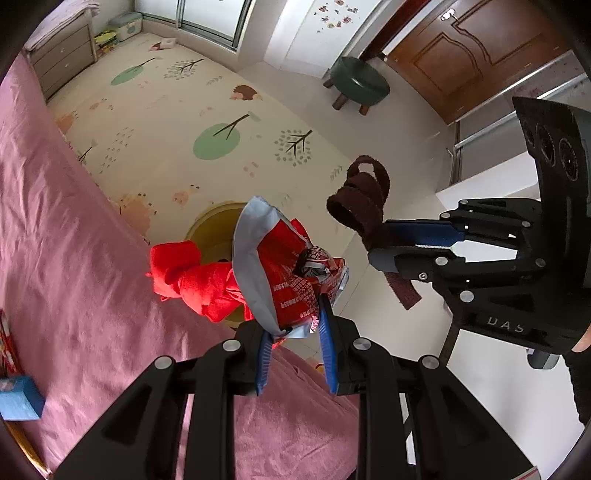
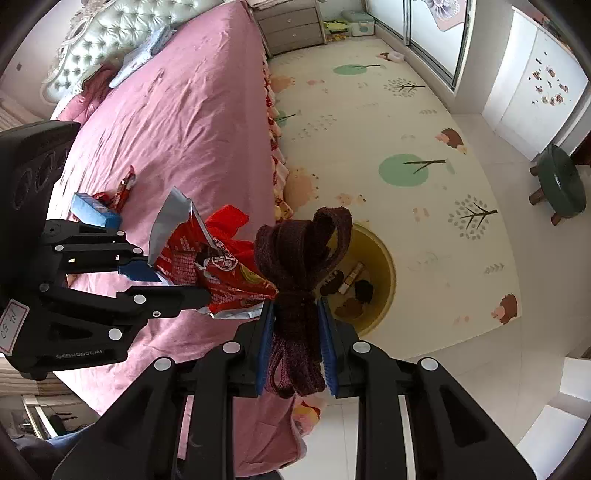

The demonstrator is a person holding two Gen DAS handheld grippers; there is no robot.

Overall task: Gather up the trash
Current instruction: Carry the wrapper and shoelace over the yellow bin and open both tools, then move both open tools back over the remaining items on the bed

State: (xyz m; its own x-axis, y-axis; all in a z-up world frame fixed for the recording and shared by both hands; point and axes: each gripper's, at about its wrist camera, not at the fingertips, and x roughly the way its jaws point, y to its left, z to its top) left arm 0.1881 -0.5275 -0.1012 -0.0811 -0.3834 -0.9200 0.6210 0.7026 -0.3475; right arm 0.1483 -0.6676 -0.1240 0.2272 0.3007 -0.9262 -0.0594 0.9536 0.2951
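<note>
My left gripper [image 1: 295, 325] is shut on a crumpled red and silver snack bag [image 1: 284, 273], held over the bed edge; it also shows in the right wrist view [image 2: 210, 266]. My right gripper [image 2: 295, 314] is shut on a dark maroon folded strap [image 2: 299, 254], also seen in the left wrist view [image 1: 362, 199]. A yellow bin [image 2: 384, 273] stands on the floor below, with several bits of trash inside; in the left wrist view the bin [image 1: 210, 229] is mostly hidden behind the bag. A red cloth [image 1: 192, 273] lies at the bed edge.
The pink bed [image 2: 177, 110] carries a blue box [image 2: 94, 210] and a red wrapper [image 2: 125, 184]. A patterned play mat [image 2: 369, 122] covers the floor. A green stool [image 2: 561, 184] stands at the right, drawers [image 2: 291, 26] at the back.
</note>
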